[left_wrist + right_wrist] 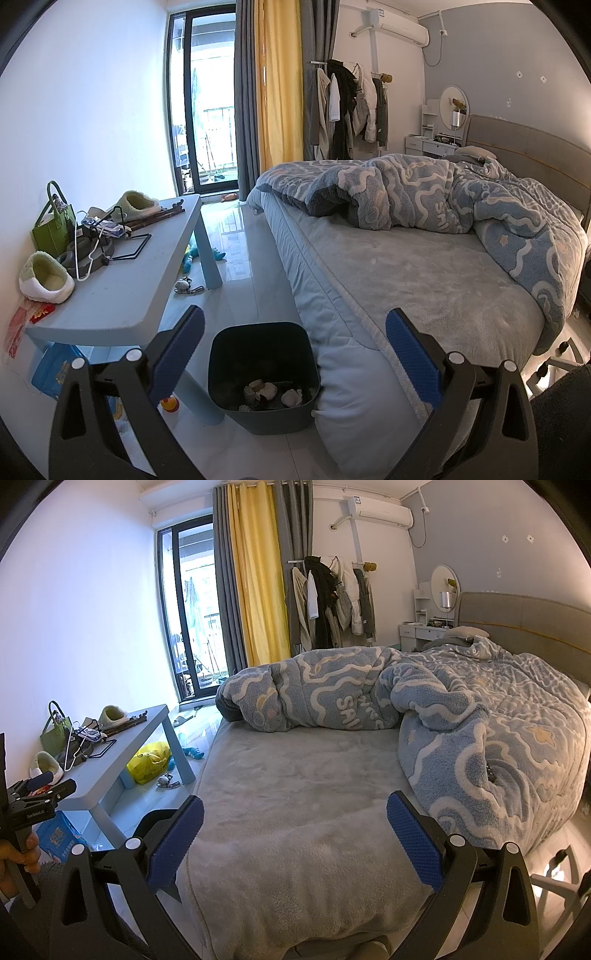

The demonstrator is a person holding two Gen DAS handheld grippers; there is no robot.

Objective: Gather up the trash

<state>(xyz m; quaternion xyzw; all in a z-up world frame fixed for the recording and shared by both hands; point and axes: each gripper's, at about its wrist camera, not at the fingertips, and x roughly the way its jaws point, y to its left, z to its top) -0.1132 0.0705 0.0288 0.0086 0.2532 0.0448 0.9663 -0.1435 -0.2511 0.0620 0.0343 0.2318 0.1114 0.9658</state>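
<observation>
Holding both the left gripper [295,354] and right gripper [295,838] spread wide and empty, we judge collecting partly done: crumpled scraps [275,393] already lie in the dark square plastic bin [221,369] below the left fingers.

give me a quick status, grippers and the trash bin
Left gripper open, empty, above the trash bin. Right gripper open, empty, over the bed. Bin on floor between bench and bed, scraps inside. Nothing blocking.

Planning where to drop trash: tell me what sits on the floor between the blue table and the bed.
A dark trash bin with scraps inside stands between the blue table and the bed, seen in the left wrist view.
</observation>
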